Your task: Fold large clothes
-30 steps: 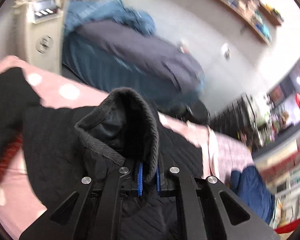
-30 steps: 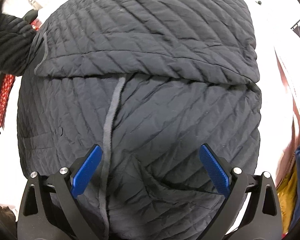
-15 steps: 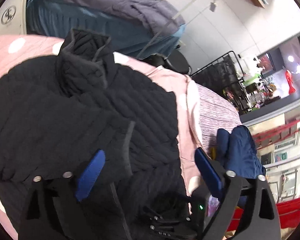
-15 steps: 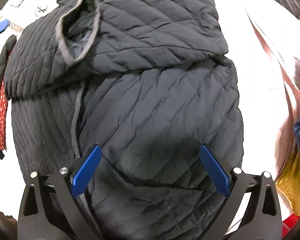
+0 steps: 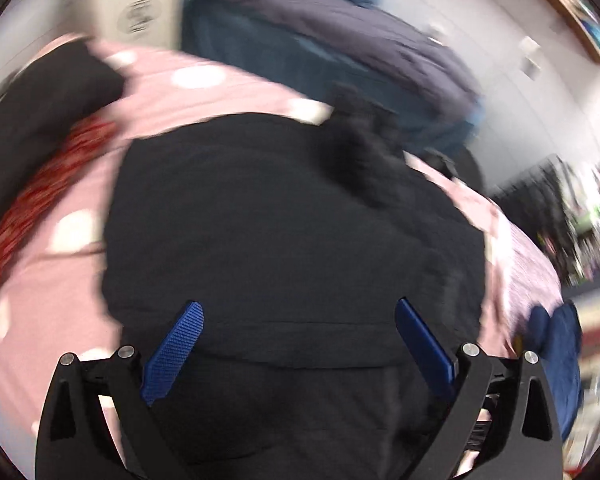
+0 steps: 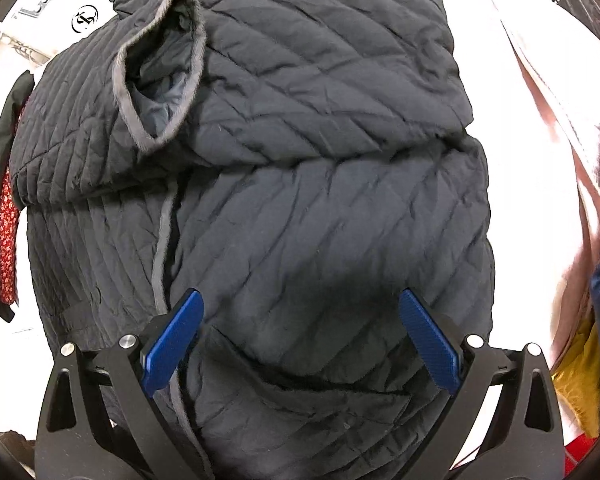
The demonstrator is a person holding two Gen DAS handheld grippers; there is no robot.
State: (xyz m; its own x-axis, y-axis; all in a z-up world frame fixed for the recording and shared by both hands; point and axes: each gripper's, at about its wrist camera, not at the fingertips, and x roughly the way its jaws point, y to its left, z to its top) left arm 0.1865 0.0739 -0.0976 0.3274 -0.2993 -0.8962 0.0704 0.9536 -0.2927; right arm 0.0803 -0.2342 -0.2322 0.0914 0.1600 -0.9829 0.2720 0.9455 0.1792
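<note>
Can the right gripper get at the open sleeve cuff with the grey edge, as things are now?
Probably yes. The right gripper is open and empty above the quilted jacket. The sleeve cuff lies on top of the folded part, uncovered, with nothing between it and the gripper.
</note>
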